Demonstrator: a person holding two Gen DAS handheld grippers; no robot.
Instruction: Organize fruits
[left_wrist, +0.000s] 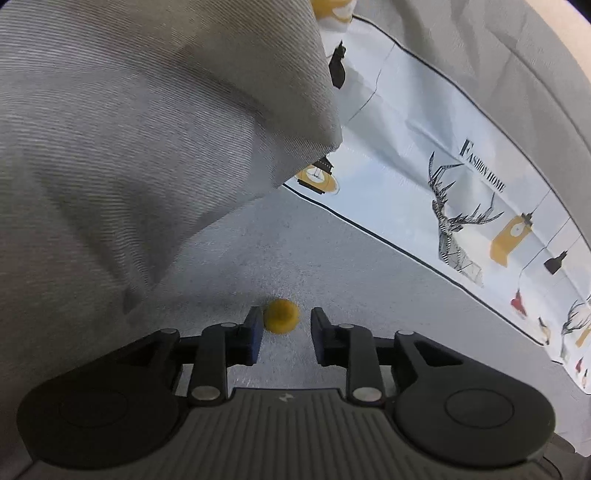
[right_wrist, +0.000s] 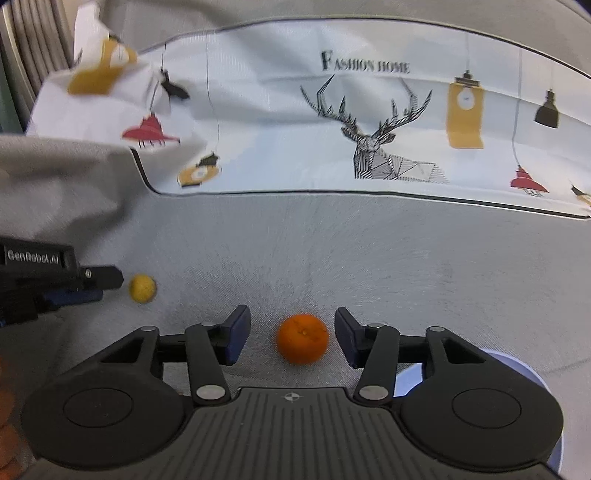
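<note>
While the orange fruit (right_wrist: 303, 339) is sitting on the grey cloth surface (right_wrist: 369, 266), it is lying between the two blue-padded fingers of the right gripper (right_wrist: 291, 338), and neither pad is touching it: a clear gap is showing on each side, so the jaws are standing apart with nothing gripped. Off toward the left edge of the right wrist view, a smaller yellow fruit (right_wrist: 142, 288) is resting on the same cloth, just beyond the tip of the left gripper (right_wrist: 94, 284), which is reaching in from that side.

Seen from the left wrist camera, that yellow fruit (left_wrist: 282, 315) is lying just ahead of the fingertips of the left gripper (left_wrist: 286, 330), close against the left pad; whether it is touching that pad cannot be told, and the right pad is standing clear of it. These jaws are parted less widely than the other pair and are holding nothing.

Beyond both fruits, a white printed cloth (right_wrist: 332, 110) with a stag, hanging lamps and the words "FASHION HOME" is lying across the far side. A big fold of grey fabric (left_wrist: 129, 147) is filling the upper left of the left wrist view. A pale blue rounded object (right_wrist: 517, 373) is peeking out behind the right gripper's body.
</note>
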